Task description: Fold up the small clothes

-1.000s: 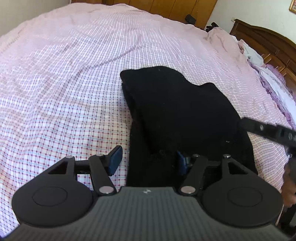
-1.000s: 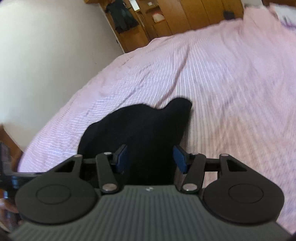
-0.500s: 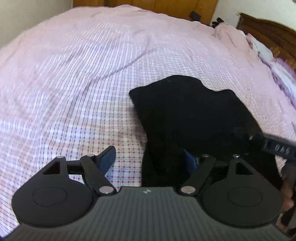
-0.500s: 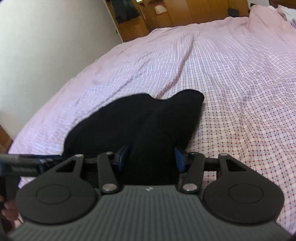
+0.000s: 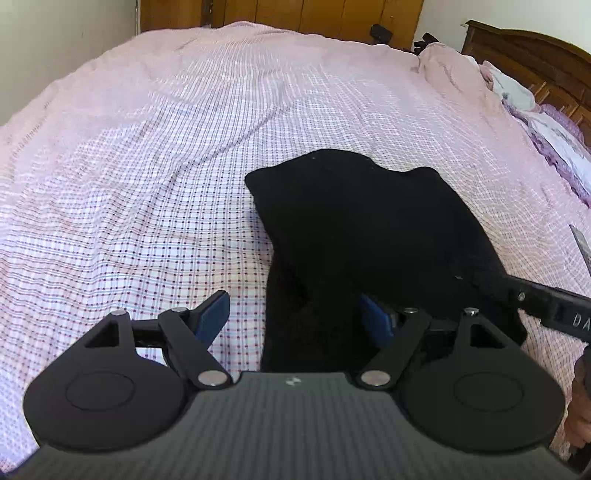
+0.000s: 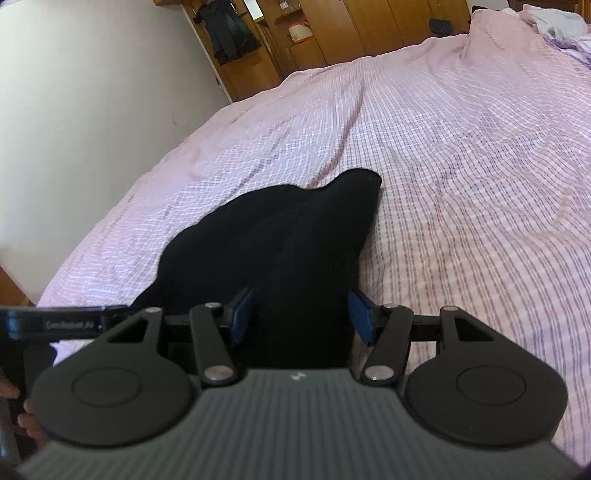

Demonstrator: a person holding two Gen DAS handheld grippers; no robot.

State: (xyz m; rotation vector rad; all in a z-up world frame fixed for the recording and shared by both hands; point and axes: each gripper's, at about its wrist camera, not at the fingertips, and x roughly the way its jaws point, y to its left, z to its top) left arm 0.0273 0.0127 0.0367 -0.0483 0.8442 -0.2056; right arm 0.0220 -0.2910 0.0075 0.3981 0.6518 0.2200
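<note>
A black garment [image 5: 369, 236] lies folded on the pink checked bedspread [image 5: 147, 184], its near end toward both grippers. My left gripper [image 5: 295, 317] stands open and wide over the garment's near left edge: its left pad is above the sheet, its right pad above the black cloth. My right gripper [image 6: 301, 317] is open too and straddles the near end of the garment [image 6: 280, 236], with cloth showing across the gap and no visible pinch. One finger [image 5: 535, 310] of the right gripper reaches over the garment's right corner. A finger [image 6: 66, 325] of the left gripper shows at the garment's left side.
A wooden headboard [image 5: 535, 55] with pillows and a bunched purple and white cover [image 5: 554, 140] lies at the right. Wooden wardrobes [image 6: 332, 33] and hanging dark clothes [image 6: 225, 33] stand beyond the bed's far end. A white wall [image 6: 92, 92] runs along the bed's left side.
The left gripper's jaws have spread wider. The right gripper's finger has come in from the right over the garment's corner. Both views have shifted, with the garment lower in the left view.
</note>
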